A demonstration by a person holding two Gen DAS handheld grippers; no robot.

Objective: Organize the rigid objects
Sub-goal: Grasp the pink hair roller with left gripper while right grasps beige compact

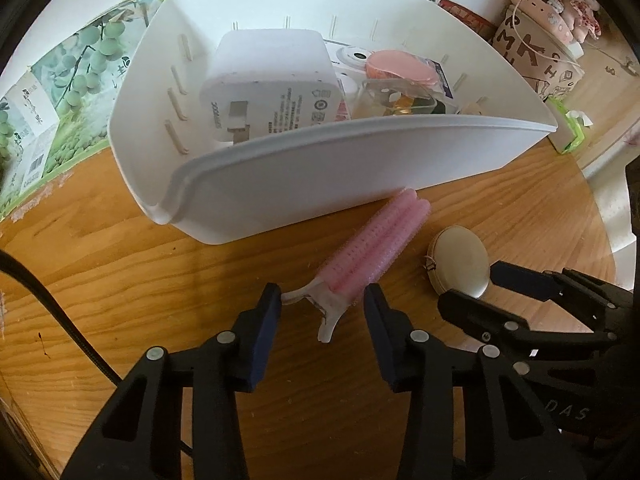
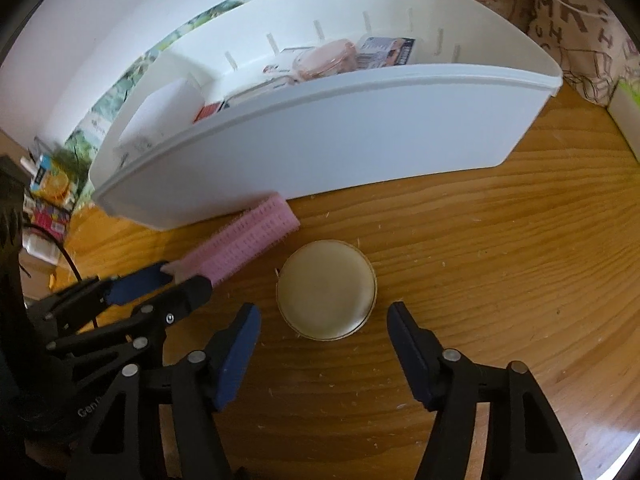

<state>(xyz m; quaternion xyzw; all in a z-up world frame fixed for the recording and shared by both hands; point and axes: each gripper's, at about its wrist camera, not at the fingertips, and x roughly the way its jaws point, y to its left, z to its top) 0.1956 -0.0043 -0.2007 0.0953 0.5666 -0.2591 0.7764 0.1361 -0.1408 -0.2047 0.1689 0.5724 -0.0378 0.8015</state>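
Left gripper [image 1: 322,312]: pointed steeply down at the table, jaws parted on either side of the clear handle end of the pink hair roller clip; left fingertip [image 1: 272,300] touched or nearly touched one prong, right fingertip stood clear of the clip; no firm clamp visible, so taken as released

Right gripper [image 2: 324,320]: pointed down over the table, jaws spread wider than the round tin and just short of it; pads [image 2: 244,332] not in contact, nothing grasped

Pink hair roller clip [image 1: 372,248]: lay flat on the wood, slanted, bristled end just beside or against the bin's front wall, translucent forked handle toward the left gripper

Round tin [image 2: 326,294]: flat on the table, cream-coloured lid up, gold rim, just right of the roller clip and apart from it; in the left wrist view seen between the right gripper's fingers

Wooden table [image 2: 480,280]: bare grain, specks of debris scattered

White bin [image 1: 320,172]: stood behind both items, slotted inner walls, open top

Inside bin: white charger block [image 1: 268,92] at the left end, prongs facing out; pink round item [image 1: 396,66] and clear plastic case [image 1: 400,98] further right; other contents too hidden to name

Behind bin: grape-printed boxes [image 1: 80,64] at left, lettered paper bag [image 1: 532,52] at right
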